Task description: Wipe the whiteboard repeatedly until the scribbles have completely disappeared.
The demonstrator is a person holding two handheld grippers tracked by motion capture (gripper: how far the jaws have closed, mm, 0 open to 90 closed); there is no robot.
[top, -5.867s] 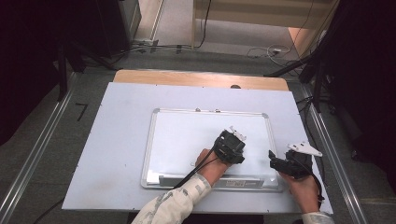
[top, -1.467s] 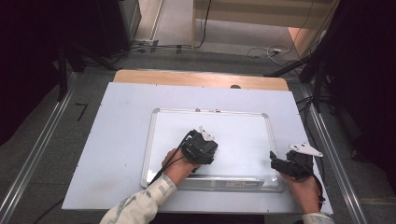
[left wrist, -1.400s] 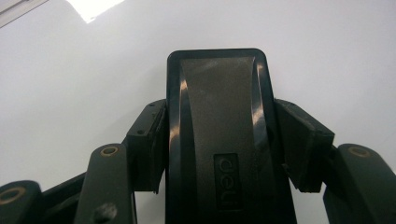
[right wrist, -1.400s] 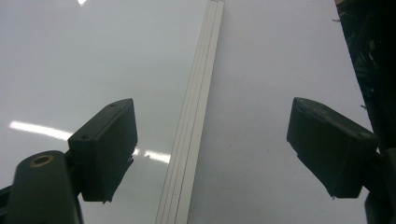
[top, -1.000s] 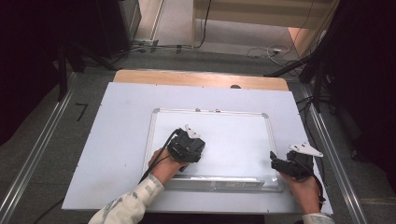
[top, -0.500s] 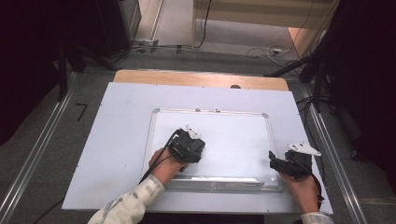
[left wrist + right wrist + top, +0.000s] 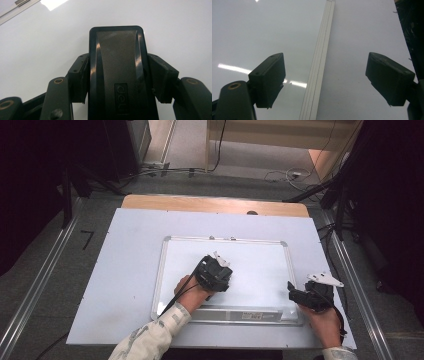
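A white whiteboard with a silver frame lies flat on the table. My left gripper rests on its middle, shut on a black board eraser with a logo on its back. The pads clamp both long sides of the eraser, which lies against the white surface. At the board's near right corner my right gripper stands open. Its jaws straddle the board's silver frame edge with nothing pinched between them.
The board lies on a pale table top with a wooden strip along its far edge. A pen tray runs along the board's near side. Cables and metal rails lie on the floor around the table.
My left gripper slid left across the board with the eraser, then came back to the right in the last half second. The right gripper stayed put.
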